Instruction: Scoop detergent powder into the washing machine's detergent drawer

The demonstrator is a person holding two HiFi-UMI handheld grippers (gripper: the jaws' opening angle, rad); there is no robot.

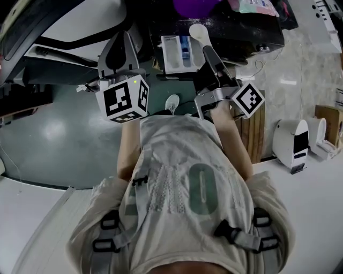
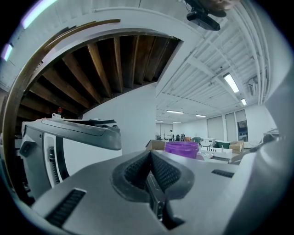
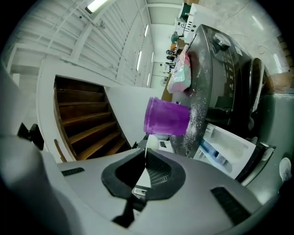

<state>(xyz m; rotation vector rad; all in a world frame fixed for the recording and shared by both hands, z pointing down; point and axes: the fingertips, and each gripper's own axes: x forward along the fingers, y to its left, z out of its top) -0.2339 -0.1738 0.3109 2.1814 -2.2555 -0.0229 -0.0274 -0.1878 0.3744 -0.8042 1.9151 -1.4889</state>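
Scoop [image 1: 198, 31] clamped in right gripper [image 1: 207, 51], just right of open detergent drawer [image 1: 172, 54]; left gripper [image 1: 124, 38] closed, empty.

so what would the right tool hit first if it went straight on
Likely the purple tub on the washing machine, dead ahead of the scoop held in the right tool; depth is hard to judge.

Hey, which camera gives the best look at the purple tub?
The right gripper view: the purple tub shows whole, standing on top of the washing machine. The head view catches only a part of it, cut off by the frame's top edge. The left gripper view shows just its upper part.
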